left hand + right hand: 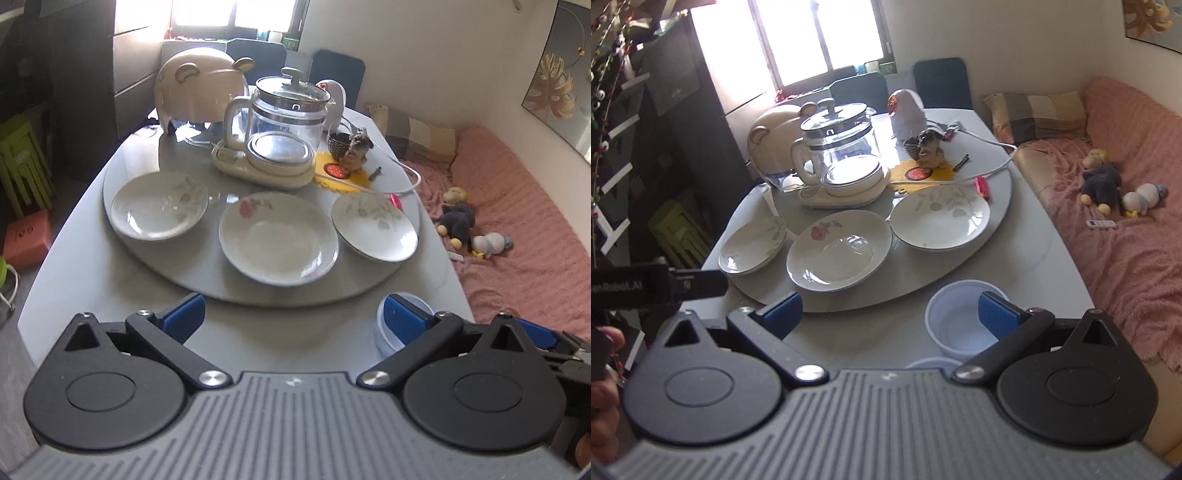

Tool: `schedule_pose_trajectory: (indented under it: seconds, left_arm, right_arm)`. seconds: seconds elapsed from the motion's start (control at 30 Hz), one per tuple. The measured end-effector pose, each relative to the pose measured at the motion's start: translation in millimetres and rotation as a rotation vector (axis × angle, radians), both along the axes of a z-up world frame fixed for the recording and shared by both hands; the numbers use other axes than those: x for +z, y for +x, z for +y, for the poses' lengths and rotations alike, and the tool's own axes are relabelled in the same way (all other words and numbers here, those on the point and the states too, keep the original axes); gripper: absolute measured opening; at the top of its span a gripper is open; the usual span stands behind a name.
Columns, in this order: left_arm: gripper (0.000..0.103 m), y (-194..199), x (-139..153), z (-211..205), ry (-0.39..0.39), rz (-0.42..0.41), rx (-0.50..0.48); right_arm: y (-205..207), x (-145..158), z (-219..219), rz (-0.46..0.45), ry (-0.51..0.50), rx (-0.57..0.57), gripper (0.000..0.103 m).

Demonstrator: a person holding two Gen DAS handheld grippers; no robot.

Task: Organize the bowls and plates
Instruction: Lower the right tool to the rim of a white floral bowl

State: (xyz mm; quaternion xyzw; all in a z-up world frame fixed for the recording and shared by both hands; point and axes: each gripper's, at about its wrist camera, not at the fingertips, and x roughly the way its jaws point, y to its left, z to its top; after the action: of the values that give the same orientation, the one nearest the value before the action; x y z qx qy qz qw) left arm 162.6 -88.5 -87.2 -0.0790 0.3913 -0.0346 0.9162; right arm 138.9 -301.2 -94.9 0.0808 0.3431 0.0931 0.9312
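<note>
Three white plates lie in a row on the round grey turntable (207, 280): a leaf-patterned one at the left (159, 210), a rose-patterned one in the middle (277, 238) and a leaf-patterned one at the right (373, 226). The same plates appear in the right wrist view as left plate (753, 245), middle plate (838, 251) and right plate (940, 218). A pale blue bowl (964, 325) stands on the table in front of the turntable, with a second rim (931, 363) just below it. My left gripper (293, 319) is open above the table's near edge. My right gripper (890, 315) is open, its right finger over the bowl.
A glass kettle on a cream base (280, 129), a bear-shaped cover (201, 88), a small basket figure (351, 147) and a yellow mat (343, 173) fill the back of the turntable. A pink sofa with soft toys (517, 221) lies to the right. Green stools (22, 162) stand at left.
</note>
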Motion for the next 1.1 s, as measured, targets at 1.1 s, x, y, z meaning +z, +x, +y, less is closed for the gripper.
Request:
schedule_pose_trajectory:
  seconds: [1.1]
  left_arm:
    - [0.103, 238.0, -76.9, 2.4, 0.035, 0.018, 0.019]
  right_arm:
    - [251.9, -63.1, -61.2, 0.025, 0.155, -0.069, 0.103]
